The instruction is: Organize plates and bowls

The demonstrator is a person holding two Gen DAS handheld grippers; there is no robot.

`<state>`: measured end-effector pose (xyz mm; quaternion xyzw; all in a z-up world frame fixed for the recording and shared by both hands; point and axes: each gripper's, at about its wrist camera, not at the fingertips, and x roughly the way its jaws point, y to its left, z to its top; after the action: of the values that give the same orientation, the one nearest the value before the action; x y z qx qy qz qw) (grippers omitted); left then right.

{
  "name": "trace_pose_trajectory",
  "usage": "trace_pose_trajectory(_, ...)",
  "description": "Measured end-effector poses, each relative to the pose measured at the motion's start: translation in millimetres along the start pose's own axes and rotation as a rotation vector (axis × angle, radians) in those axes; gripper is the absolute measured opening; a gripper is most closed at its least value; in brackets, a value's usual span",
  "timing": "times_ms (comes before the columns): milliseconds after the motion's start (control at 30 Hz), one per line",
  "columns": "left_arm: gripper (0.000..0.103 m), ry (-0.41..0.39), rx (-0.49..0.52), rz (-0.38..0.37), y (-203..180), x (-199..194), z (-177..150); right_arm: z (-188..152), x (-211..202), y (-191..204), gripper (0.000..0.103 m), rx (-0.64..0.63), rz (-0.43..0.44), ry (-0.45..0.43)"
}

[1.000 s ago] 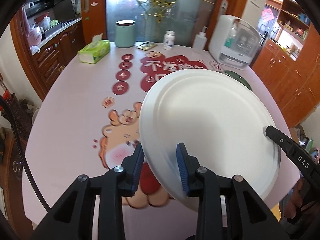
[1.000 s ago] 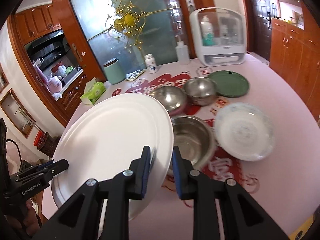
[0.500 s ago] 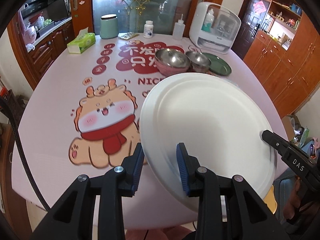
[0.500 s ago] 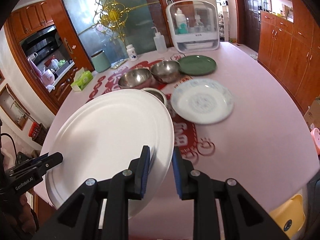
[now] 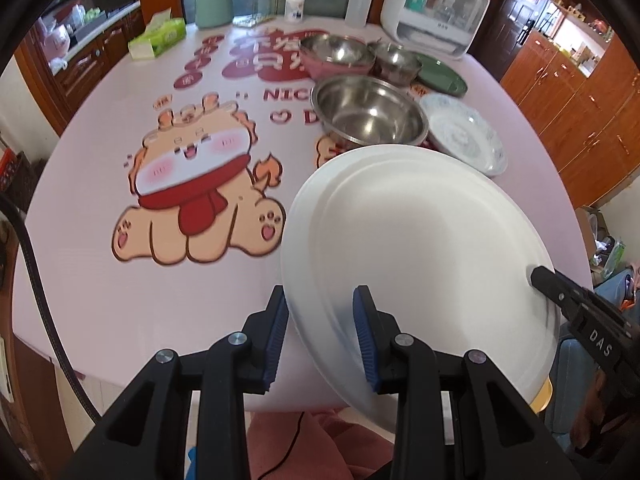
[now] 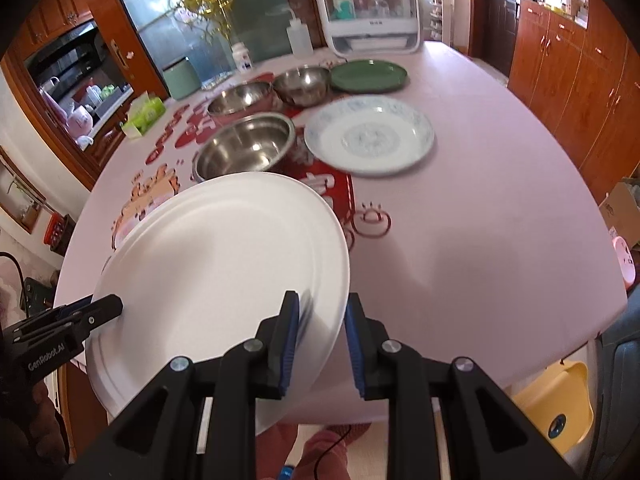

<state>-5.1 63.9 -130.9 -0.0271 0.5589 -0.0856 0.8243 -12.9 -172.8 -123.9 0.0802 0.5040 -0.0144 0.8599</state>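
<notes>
From the left wrist, your left gripper point(image 5: 320, 334) clamps the white plate point(image 5: 416, 248) by its near rim, above the table's point(image 5: 100, 288) front edge; from the right wrist, your right gripper point(image 6: 322, 338) pinches the opposite rim; three steel bowls point(image 6: 248, 148), a patterned plate point(image 6: 370, 138) and a green plate point(image 6: 368, 76) lie unstacked, so sorting looks barely begun.

"DAS" on right claw point(image 5: 596, 344); "GenRobot.AI" on left claw point(image 6: 46, 354)
</notes>
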Motion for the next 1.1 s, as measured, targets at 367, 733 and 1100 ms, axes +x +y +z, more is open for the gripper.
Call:
trace_pose_trajectory(367, 0.031, 0.114, -0.004, 0.001, -3.9, 32.2, 3.6, -10.7, 38.3, -13.4, 0.024, 0.047, -0.014, 0.157)
trace_pose_trajectory(733, 0.031, 0.151, -0.025, 0.067, 2.3, 50.5, -5.5, -15.5, 69.1, -5.7, 0.028, 0.004, 0.005, 0.213)
trace_pose_trajectory(1100, 0.031, 0.178, -0.046, 0.089, 9.1, 73.6, 0.6, -12.4, 85.2, -1.3, 0.03, -0.024, -0.005, 0.195)
